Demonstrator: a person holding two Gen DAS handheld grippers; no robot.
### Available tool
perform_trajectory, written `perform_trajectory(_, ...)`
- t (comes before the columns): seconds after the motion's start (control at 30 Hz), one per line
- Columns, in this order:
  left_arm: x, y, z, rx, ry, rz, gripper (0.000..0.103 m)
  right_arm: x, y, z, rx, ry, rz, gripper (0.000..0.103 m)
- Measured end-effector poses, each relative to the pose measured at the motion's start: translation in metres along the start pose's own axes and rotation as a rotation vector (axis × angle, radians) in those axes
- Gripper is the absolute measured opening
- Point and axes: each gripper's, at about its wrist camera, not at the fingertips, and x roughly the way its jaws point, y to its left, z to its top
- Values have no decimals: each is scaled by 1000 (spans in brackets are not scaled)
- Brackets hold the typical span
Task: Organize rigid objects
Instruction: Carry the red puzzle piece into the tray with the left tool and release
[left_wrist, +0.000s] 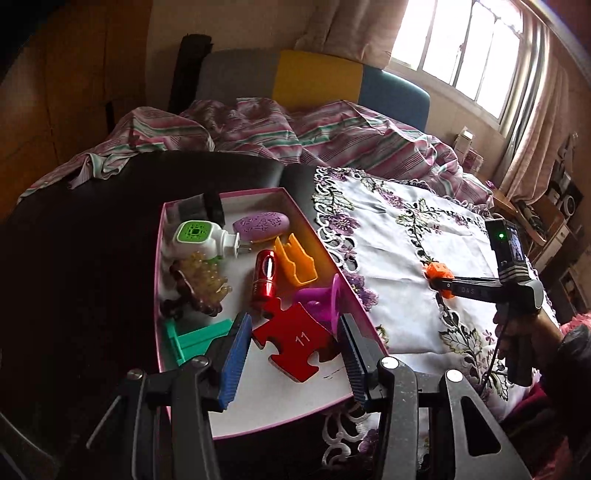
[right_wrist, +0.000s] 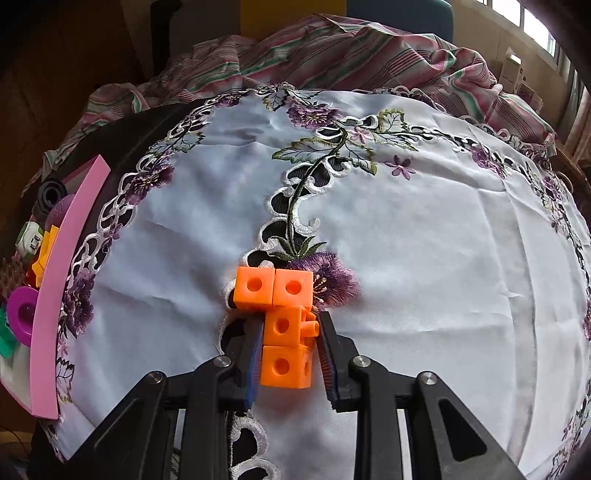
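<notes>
Orange linked cubes (right_wrist: 286, 332) between right gripper (right_wrist: 290, 354) jaws (clamped), on embroidered cloth (right_wrist: 424, 240).

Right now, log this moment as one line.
left gripper: open over pink box | right gripper: shut on orange cube block | block on tablecloth

Colours we see on the cloth and in the box

At lower centre we see bright orange linked cubes (right_wrist: 284, 325) on a white tablecloth (right_wrist: 424, 240) embroidered with purple flowers and green leaves; at left, a pink-rimmed box (left_wrist: 168, 236) holds a red puzzle piece (left_wrist: 295, 343), a magenta funnel (left_wrist: 325, 302), and a teal piece (left_wrist: 192, 338).
</notes>
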Motion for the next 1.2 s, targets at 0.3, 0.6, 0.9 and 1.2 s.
perform_trajectory(0.3, -1, 31, -7, -65, 10, 11, 49, 0, 2, 0, -20, -2, -9, 27)
perform_trajectory(0.6, -24, 84, -23, -173, -14, 30, 49, 0, 3, 1, -28, 0, -15, 27)
perform_trajectory(0.9, 3, 58, -22, -102, 41, -39, 49, 0, 5, 1, -37, 1, -23, 27)
perform_trajectory(1.2, 39, 48, -30, -70, 132, -7, 49, 0, 5, 1, -38, 2, -24, 27)
